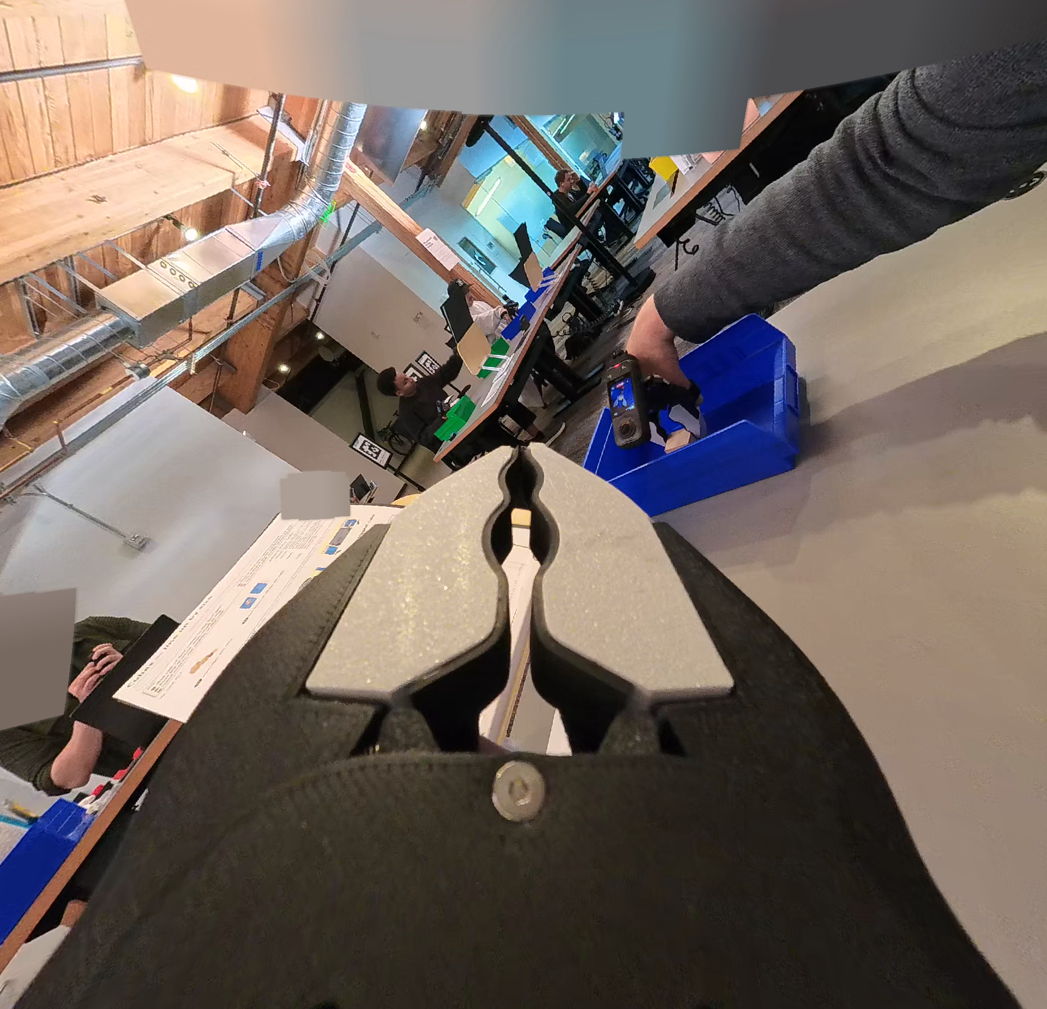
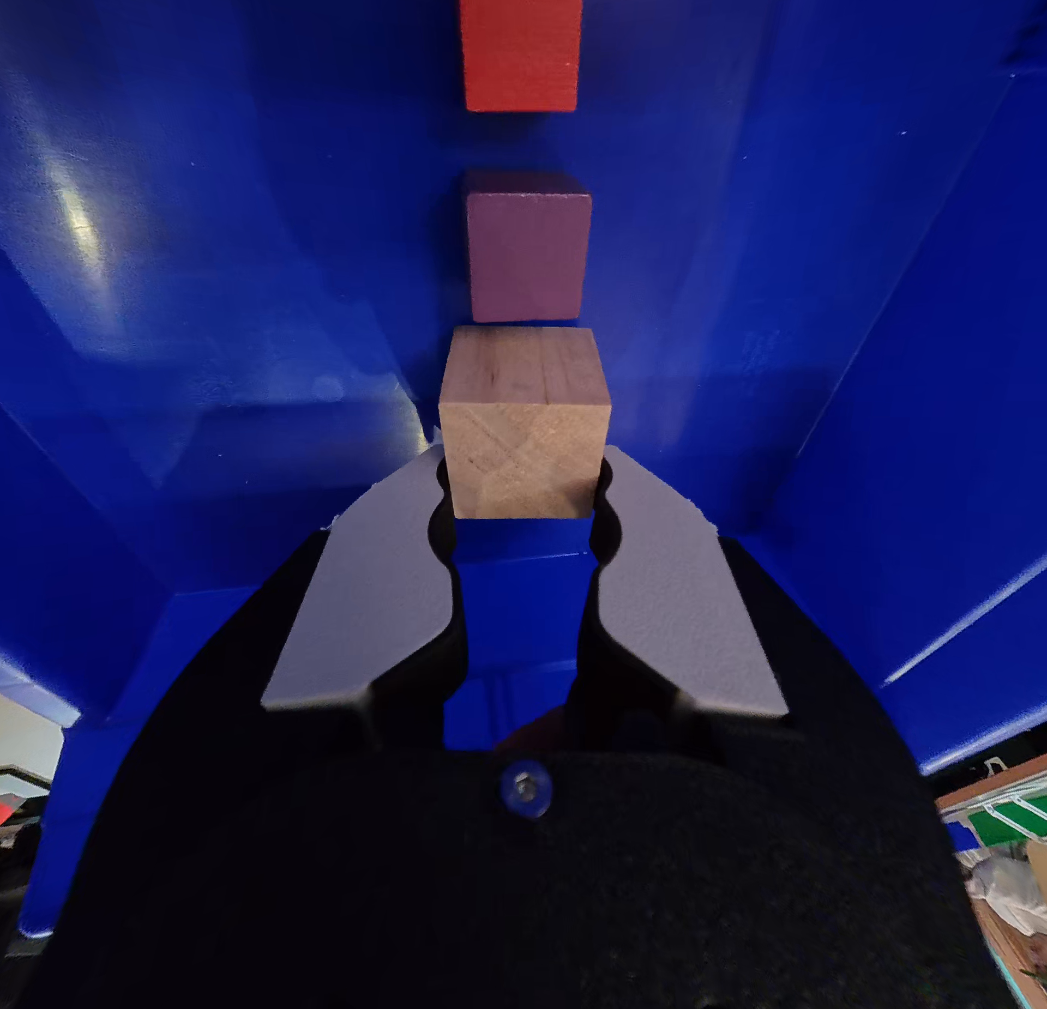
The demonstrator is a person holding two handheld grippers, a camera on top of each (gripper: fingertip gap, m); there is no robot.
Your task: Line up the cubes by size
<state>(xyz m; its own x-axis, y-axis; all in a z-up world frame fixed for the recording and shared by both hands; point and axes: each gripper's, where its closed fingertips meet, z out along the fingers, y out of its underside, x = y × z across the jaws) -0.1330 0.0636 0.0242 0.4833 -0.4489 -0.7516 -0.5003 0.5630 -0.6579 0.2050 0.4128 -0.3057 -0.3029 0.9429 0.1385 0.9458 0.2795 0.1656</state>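
While the left gripper (image 1: 520,456) idles clenched on nothing, the right gripper (image 2: 524,486) clamps the plain wooden cube (image 2: 524,449) inside the blue bin (image 2: 226,302).
Straight ahead along its fingers, the purple cube (image 2: 528,251) sits just beyond, with the red cube (image 2: 520,36) farther on.

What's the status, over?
Left gripper shut, empty. Right gripper clamps plain wooden cube inside blue plastic bin. Purple cube, red cube ahead.
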